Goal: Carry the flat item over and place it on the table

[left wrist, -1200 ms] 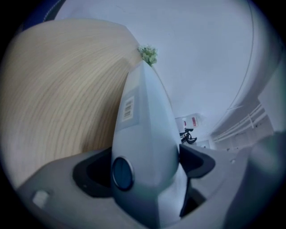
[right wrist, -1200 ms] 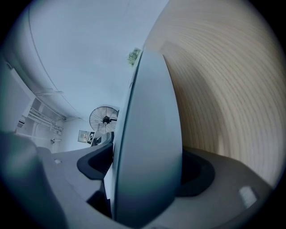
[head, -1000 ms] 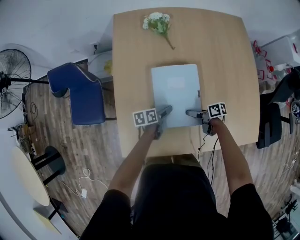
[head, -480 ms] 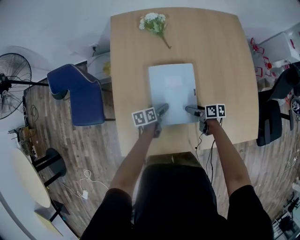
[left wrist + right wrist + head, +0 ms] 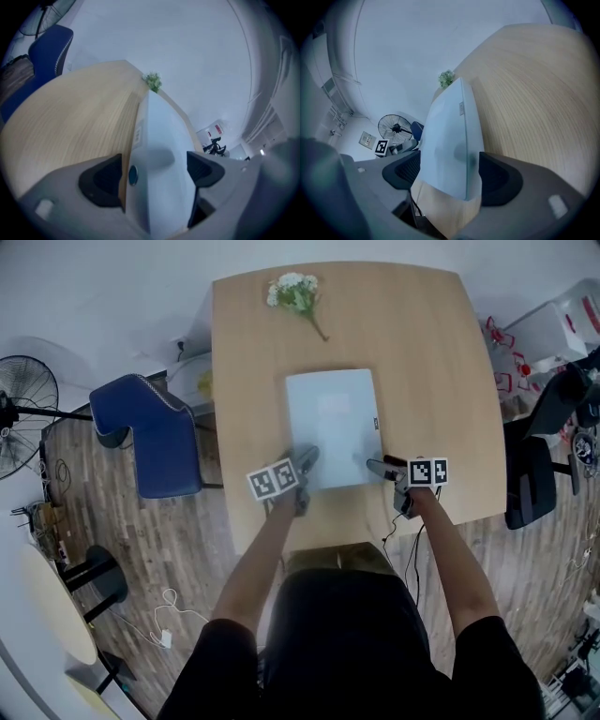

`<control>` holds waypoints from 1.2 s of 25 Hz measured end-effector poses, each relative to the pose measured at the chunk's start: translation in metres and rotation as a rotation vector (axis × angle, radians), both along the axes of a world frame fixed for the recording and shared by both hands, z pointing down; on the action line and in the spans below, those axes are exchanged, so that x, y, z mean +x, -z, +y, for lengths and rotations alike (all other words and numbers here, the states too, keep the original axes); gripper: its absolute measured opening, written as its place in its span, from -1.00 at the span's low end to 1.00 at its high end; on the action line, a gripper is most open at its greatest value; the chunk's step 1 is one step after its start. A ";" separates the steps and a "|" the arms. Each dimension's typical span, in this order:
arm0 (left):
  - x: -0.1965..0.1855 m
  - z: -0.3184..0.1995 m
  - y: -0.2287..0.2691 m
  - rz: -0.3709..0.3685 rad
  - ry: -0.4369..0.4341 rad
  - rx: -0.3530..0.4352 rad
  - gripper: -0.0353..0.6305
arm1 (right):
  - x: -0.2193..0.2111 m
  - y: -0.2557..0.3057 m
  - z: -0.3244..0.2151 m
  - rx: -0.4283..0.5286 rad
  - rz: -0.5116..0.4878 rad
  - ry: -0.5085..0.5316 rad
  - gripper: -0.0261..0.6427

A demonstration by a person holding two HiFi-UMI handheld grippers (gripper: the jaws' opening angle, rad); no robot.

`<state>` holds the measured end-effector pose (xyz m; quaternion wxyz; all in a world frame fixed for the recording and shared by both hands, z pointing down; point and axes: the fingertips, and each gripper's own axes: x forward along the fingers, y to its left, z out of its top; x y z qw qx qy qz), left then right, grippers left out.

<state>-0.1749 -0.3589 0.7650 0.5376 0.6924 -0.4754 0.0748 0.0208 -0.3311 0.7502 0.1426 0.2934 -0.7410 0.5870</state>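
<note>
Left gripper [image 5: 154,166]: jaws spread wide, closing, near-left corner of flat item [image 5: 330,423] between them, not clamped. Right gripper [image 5: 450,164]: same at near-right corner. Item lies flat mid-table [image 5: 431,362]. Head view: jaw gaps hard to make out, gripper views show them. Flower sprig [image 5: 295,292] at far edge, blurred in gripper views.

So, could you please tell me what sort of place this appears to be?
Probably an office or lab workroom: a light wooden table, a blue chair beside it, a standing fan, and cables on the plank floor.
</note>
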 end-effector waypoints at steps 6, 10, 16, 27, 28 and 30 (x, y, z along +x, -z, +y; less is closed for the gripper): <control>-0.005 0.029 0.059 0.036 -0.037 0.123 0.38 | 0.003 0.059 0.013 0.120 -0.028 -0.087 0.21; 0.001 0.057 0.098 0.080 -0.105 0.185 0.22 | 0.005 0.105 0.025 0.235 -0.038 -0.165 0.14; -0.012 0.074 0.148 0.046 -0.134 0.343 -0.39 | -0.017 0.154 0.041 0.431 0.050 -0.150 0.07; 0.041 0.070 0.232 -0.058 0.022 0.586 -0.90 | 0.038 0.236 0.035 0.805 0.218 -0.136 -0.86; 0.048 0.069 0.239 -0.112 0.020 0.604 -0.90 | 0.048 0.243 0.034 0.827 0.226 -0.138 -0.91; 0.059 0.065 0.253 -0.210 0.042 0.635 -0.90 | 0.070 0.254 0.026 0.858 0.233 -0.139 -0.92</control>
